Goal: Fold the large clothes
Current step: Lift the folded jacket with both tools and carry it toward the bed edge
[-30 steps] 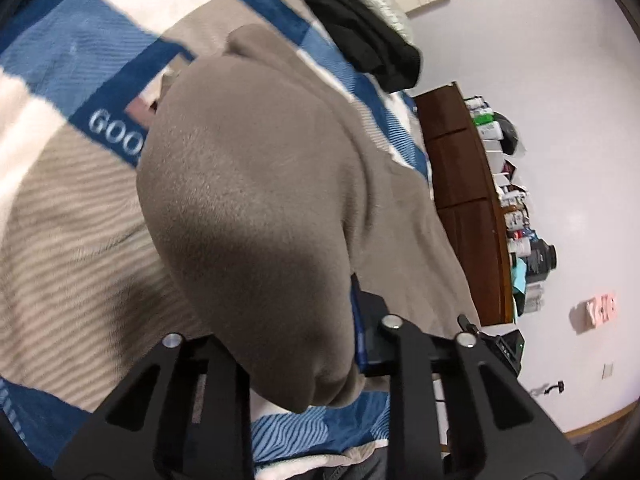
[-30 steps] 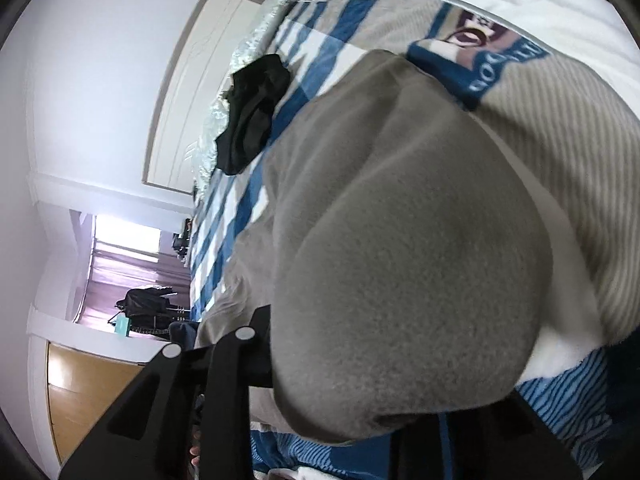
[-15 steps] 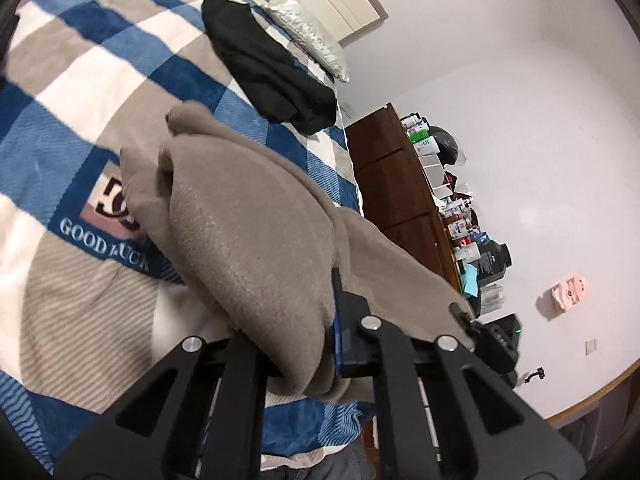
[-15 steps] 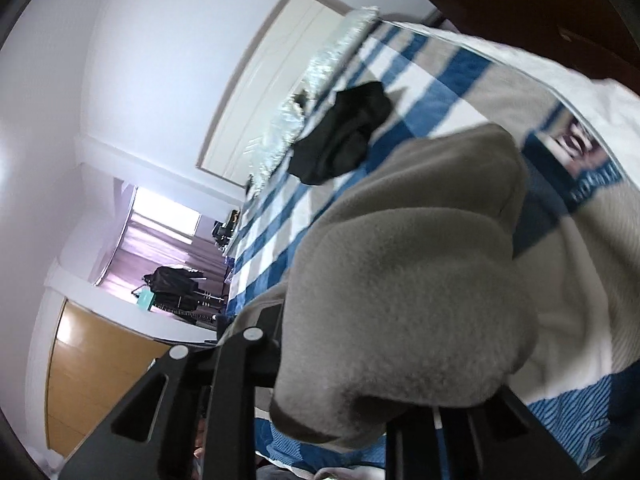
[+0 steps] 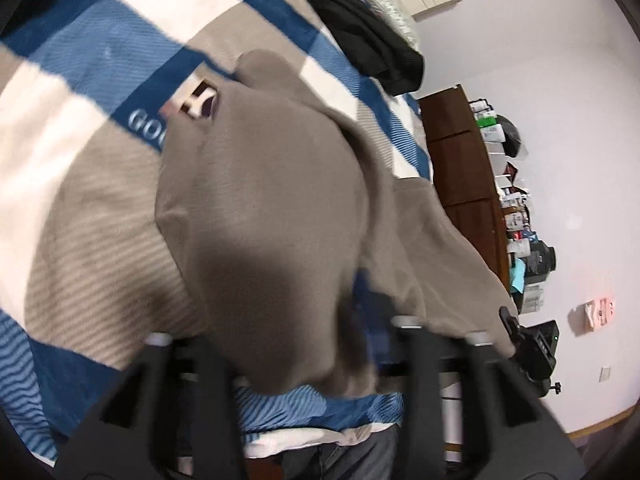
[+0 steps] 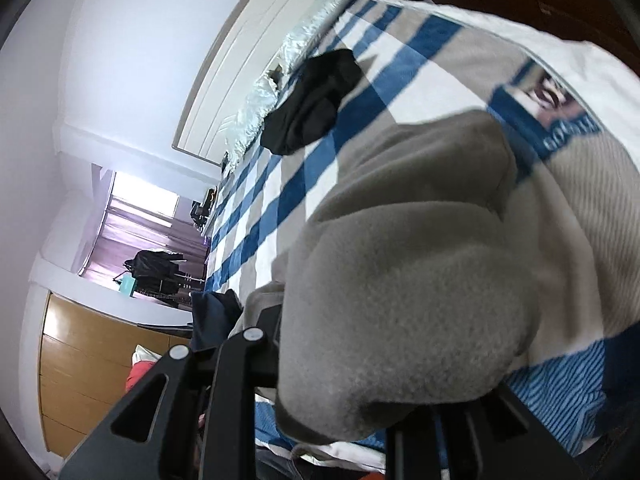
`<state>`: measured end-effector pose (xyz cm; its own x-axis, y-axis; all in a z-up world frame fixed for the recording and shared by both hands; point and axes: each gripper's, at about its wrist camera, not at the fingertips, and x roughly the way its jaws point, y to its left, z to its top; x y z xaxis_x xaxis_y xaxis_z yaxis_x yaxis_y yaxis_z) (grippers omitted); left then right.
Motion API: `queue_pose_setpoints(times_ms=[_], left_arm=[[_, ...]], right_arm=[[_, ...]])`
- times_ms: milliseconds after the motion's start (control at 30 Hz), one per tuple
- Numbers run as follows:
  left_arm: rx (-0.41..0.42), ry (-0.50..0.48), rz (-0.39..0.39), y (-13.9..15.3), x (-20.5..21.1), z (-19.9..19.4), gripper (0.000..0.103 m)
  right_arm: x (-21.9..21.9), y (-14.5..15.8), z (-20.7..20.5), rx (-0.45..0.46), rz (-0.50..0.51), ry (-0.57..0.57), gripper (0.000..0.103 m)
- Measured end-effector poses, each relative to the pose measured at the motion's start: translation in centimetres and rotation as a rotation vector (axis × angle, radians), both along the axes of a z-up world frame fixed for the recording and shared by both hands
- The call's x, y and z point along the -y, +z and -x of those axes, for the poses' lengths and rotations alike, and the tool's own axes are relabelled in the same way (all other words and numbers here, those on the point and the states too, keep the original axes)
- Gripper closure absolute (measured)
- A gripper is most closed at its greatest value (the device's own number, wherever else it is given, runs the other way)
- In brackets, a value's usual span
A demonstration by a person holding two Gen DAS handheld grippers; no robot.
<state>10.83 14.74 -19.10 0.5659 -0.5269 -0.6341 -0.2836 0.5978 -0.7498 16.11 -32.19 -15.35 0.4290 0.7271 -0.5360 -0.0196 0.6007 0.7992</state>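
Our left gripper (image 5: 316, 344) and our right gripper (image 6: 340, 380) are both closed on the grey fleece garment (image 5: 272, 200), which hangs bunched over their fingers above the checked blanket (image 5: 80, 184). We judge the fold is in progress: next, we should carry the held edge forward and lay it flat. Both grippers tilt down toward the bed, near its front edge.

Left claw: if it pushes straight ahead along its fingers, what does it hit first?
The grey garment it already grips, bunched right over the left claw. Beyond that, probably the checked blanket on the bed; depth is unclear.
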Motion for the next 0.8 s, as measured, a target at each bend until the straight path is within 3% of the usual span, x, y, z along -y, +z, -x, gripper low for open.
queue_pose_setpoints(times_ms=[100,233,333,367,400,433,533,667,800], left_arm=[[-0.002,0.008,0.020,-0.9,0.5,0.4,0.024],[-0.087,0.021,-0.040,-2.1,1.3,-0.3,0.022],[-0.087,0.042,-0.039,-3.1,1.2,-0.9,0.023],[-0.080,0.050,-0.019,-3.4,1.1,-1.0,0.031],[-0.083,0.049,0.011,-3.9,1.1,-1.0,0.069],[-0.083,0.037,0.048,-4.2,1.0,-1.0,0.082],[-0.006,-0.009,0.034,-2.6,1.3,-0.9,0.088],[0.120,-0.014,0.042,1.5,1.1,-0.7,0.092],[0.223,-0.008,0.054,6.4,0.4,-1.2,0.093]], right_arm=[[0.2,-0.1,0.4,0.001,-0.005,0.006,0.081],[0.2,-0.4,0.6,0.000,-0.013,0.014,0.081],[0.1,-0.5,0.7,-0.001,-0.027,0.016,0.081],[0.1,-0.6,0.7,-0.003,-0.031,0.015,0.080],[0.1,-0.5,0.7,-0.001,-0.034,0.015,0.080],[0.1,-0.4,0.7,0.002,-0.033,0.019,0.080],[-0.2,0.5,0.7,0.027,-0.028,0.031,0.081],[-0.6,2.7,0.1,0.071,-0.068,0.033,0.081],[-1.5,7.2,-1.0,0.142,-0.113,0.044,0.081]])
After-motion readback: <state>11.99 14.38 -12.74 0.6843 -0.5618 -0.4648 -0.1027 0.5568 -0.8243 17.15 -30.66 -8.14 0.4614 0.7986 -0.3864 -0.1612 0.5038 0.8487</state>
